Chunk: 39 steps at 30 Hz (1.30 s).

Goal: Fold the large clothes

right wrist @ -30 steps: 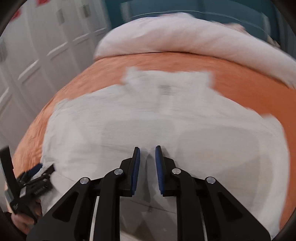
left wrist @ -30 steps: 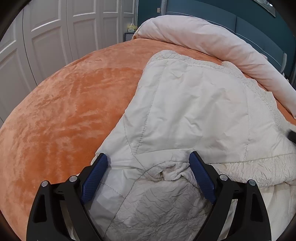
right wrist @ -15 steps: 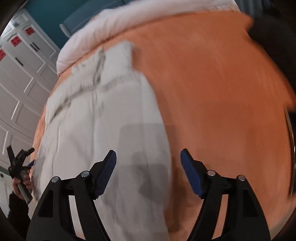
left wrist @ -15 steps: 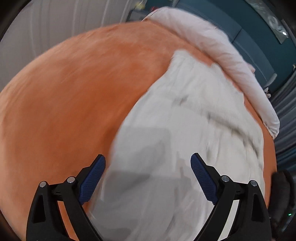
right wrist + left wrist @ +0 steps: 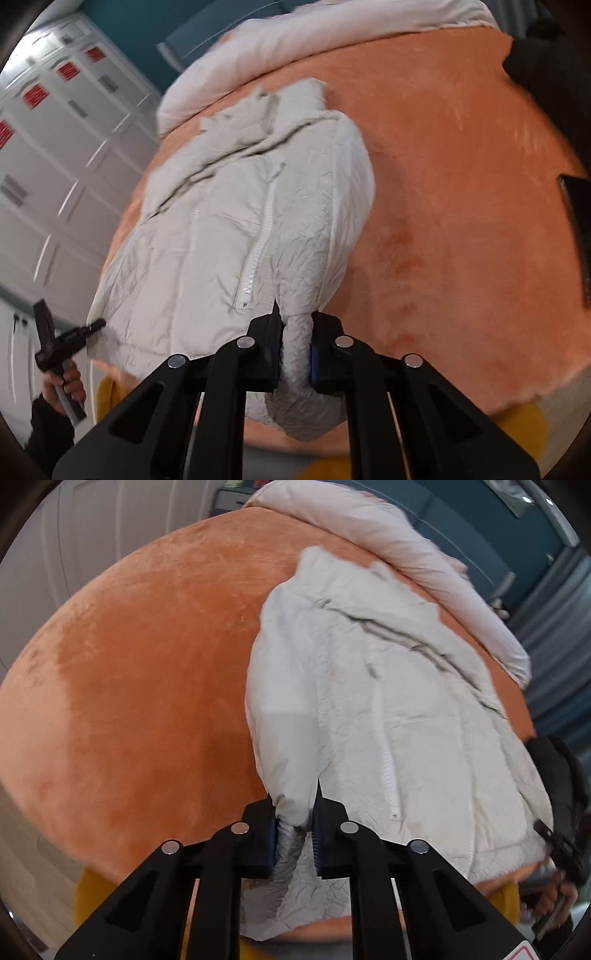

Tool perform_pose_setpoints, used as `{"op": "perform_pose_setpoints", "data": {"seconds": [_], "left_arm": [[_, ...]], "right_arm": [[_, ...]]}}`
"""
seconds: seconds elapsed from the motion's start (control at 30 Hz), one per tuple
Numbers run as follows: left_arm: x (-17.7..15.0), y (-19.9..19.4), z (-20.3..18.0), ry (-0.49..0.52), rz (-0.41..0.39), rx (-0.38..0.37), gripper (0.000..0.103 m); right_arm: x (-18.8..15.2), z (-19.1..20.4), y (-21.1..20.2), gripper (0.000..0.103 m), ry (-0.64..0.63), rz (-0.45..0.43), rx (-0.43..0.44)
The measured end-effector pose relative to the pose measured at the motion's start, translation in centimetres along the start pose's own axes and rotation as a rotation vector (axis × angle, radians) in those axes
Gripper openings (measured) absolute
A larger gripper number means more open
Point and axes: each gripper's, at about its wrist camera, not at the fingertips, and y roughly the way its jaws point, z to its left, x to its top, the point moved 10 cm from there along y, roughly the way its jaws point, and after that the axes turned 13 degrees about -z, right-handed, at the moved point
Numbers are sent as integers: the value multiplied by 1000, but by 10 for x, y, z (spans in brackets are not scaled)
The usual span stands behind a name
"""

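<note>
A cream padded jacket (image 5: 388,701) lies front up on an orange bed cover (image 5: 147,683), its zipper (image 5: 264,229) closed and its hem at the near bed edge. My left gripper (image 5: 294,834) is shut on the jacket's left sleeve cuff at the near edge. My right gripper (image 5: 295,356) is shut on the right sleeve cuff (image 5: 295,347), which hangs over the bed edge. The jacket (image 5: 221,229) fills the left half of the right wrist view. The left gripper (image 5: 66,336) also shows there at the far left.
A rolled pale duvet (image 5: 388,546) lies along the head of the bed. White wardrobe doors (image 5: 55,147) stand beyond the bed's left side. A dark flat object (image 5: 580,229) lies on the cover at the right. Bare orange cover (image 5: 461,184) stretches right of the jacket.
Both grippers were open half a second ago and have closed on the sleeve cuffs. Both views have dropped to the jacket's near corners.
</note>
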Motion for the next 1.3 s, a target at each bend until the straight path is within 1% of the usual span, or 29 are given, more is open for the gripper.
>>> {"op": "perform_pose_setpoints", "data": {"seconds": [0.07,0.17,0.2,0.23,0.3,0.33,0.37,0.43,0.47,0.5,0.53,0.57,0.6,0.63,0.67,0.7,0.73,0.8,0.83,0.87,0.93,1.0,1.03,1.07,1.1,1.13,1.17,1.23,1.3], "left_arm": [[-17,-28,-1,42,19,-6,11],[-70,-77,5,112,96,-10,11],[-91,-90,9,125,131,-7,11],[-107,-99,12,137,161,-6,12],[-133,-114,18,179,203,20,20],[-137,-119,19,180,200,28,23],[-135,-126,19,164,180,33,27],[-114,-133,15,135,137,44,28],[-96,-136,13,118,105,44,29],[-66,-143,8,100,37,36,36],[-44,-150,5,94,-25,32,42],[-16,-156,1,94,-107,31,55],[7,-160,-2,99,-168,29,63],[30,-158,-11,114,-229,14,66],[44,-153,-17,126,-255,7,70],[66,-139,-25,147,-286,7,70],[85,-120,-34,165,-310,14,70],[111,-80,-51,194,-327,16,70],[124,-55,-59,195,-327,19,70],[130,-38,-66,188,-322,7,70],[147,9,-76,160,-305,10,70],[161,58,-89,149,-272,-24,70],[161,71,-89,145,-276,-7,69],[163,88,-89,143,-270,4,69],[166,112,-84,136,-251,30,69],[164,129,-78,116,-229,46,68],[162,150,-72,87,-195,46,68],[150,169,-62,55,-158,60,67],[137,190,-55,69,-132,76,67]], "right_arm": [[-22,5,-28,9,-73,49,-6],[-65,5,-62,10,-132,139,-9],[-92,0,-78,10,-138,196,-18],[-109,-4,-87,11,-135,234,-23],[-144,-12,-104,14,-117,314,-34],[-155,-14,-111,16,-108,337,-35],[-161,-14,-115,21,-100,346,-28],[-155,-14,-120,30,-109,342,-28],[-147,-14,-119,39,-123,348,-44],[-131,-18,-121,48,-151,329,-72],[-114,-24,-125,53,-177,290,-100],[-94,-32,-132,57,-194,249,-125],[-66,-38,-139,57,-196,172,-156],[-44,-40,-142,57,-186,114,-171],[-16,-39,-142,57,-163,35,-177],[0,-38,-140,58,-145,-5,-170],[16,-30,-131,59,-128,-43,-152],[52,8,-103,59,-122,-116,-48],[60,25,-92,59,-132,-132,-14],[74,54,-70,59,-162,-144,39],[88,95,-35,58,-218,-150,99],[105,148,15,58,-288,-144,159],[113,172,41,58,-308,-133,189],[118,185,57,58,-315,-123,206],[128,211,92,58,-323,-90,241],[131,222,110,58,-325,-76,252],[138,236,136,58,-328,-63,253],[153,261,193,58,-314,-10,265],[163,275,235,57,-302,12,249]]}}
